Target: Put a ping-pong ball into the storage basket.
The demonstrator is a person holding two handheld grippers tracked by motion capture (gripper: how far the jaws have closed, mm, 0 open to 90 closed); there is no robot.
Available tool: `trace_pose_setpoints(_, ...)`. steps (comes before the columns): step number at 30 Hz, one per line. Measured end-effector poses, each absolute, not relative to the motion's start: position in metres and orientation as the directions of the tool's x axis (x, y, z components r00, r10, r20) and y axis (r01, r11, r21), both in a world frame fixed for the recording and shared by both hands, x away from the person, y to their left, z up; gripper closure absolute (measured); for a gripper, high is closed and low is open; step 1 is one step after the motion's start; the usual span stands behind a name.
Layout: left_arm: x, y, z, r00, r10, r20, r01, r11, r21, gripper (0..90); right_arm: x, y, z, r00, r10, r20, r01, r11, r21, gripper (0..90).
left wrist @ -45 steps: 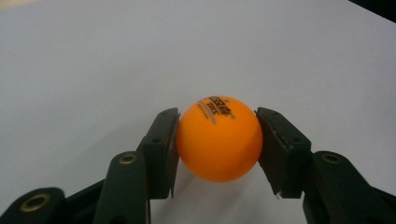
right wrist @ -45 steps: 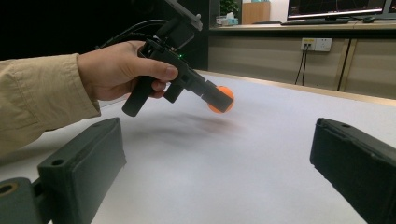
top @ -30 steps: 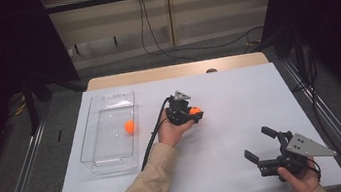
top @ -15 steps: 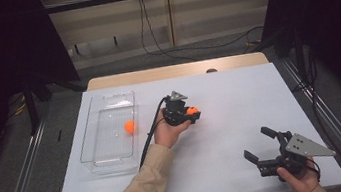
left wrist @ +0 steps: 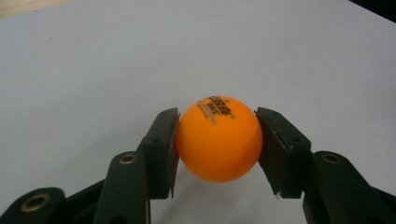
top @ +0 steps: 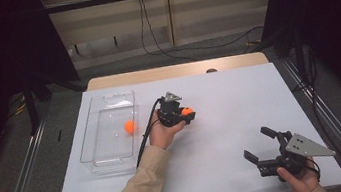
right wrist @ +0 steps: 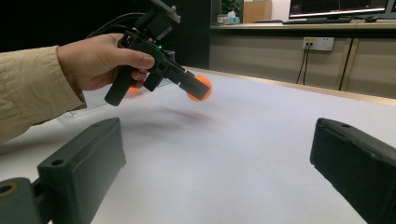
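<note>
White tabletop (top: pixel 222 119) is carrying everything here, and a clear plastic tray (top: pixel 97 156) is lying toward its left side with its long axis running away from the person. One orange ping-pong ball (top: pixel 129 127) is already sitting inside that tray. Just right of the tray's far right corner, the left gripper (top: pixel 187 115) is hovering above the table, its jaws pinching a second orange ping-pong ball (left wrist: pixel 218 138) from both sides; the right gripper view is showing this held ball (right wrist: pixel 200 87) clear of the surface, with a shadow under it. From the ball, the tray is lying to the left in the high view, near but not beneath it, so a carry to the tray would be going sideways over the tray's right wall. The right gripper (top: pixel 262 146) is resting well apart at the near right edge, jaws spread with nothing between them, much farther from the tray than the left.
</note>
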State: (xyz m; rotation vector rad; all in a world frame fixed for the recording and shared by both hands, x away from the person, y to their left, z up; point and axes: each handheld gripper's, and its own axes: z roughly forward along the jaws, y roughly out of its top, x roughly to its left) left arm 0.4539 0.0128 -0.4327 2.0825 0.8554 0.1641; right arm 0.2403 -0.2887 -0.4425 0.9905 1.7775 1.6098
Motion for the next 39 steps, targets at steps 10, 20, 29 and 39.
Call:
trace_pose_setpoints(10,0.452,0.018,-0.431,0.758,0.629,-0.170,0.510,-0.409,0.757,51.0,0.240,-0.289,-0.443,-0.584,0.808,0.082,0.162,0.017,0.987,2.3)
trace_pose_setpoints(20,0.450,0.025,-0.432,0.753,0.635,-0.172,0.514,-0.407,0.755,51.0,0.240,-0.288,-0.443,-0.588,0.805,0.078,0.162,0.023,0.987,2.3)
trace_pose_setpoints(29,0.449,0.031,-0.432,0.751,0.637,-0.177,0.519,-0.403,0.754,51.0,0.240,-0.288,-0.443,-0.588,0.805,0.077,0.161,0.024,0.987,2.3)
trace_pose_setpoints(39,0.446,0.032,-0.429,0.759,0.629,-0.170,0.514,-0.418,0.749,51.0,0.240,-0.288,-0.443,-0.588,0.805,0.076,0.160,0.024,0.987,2.3)
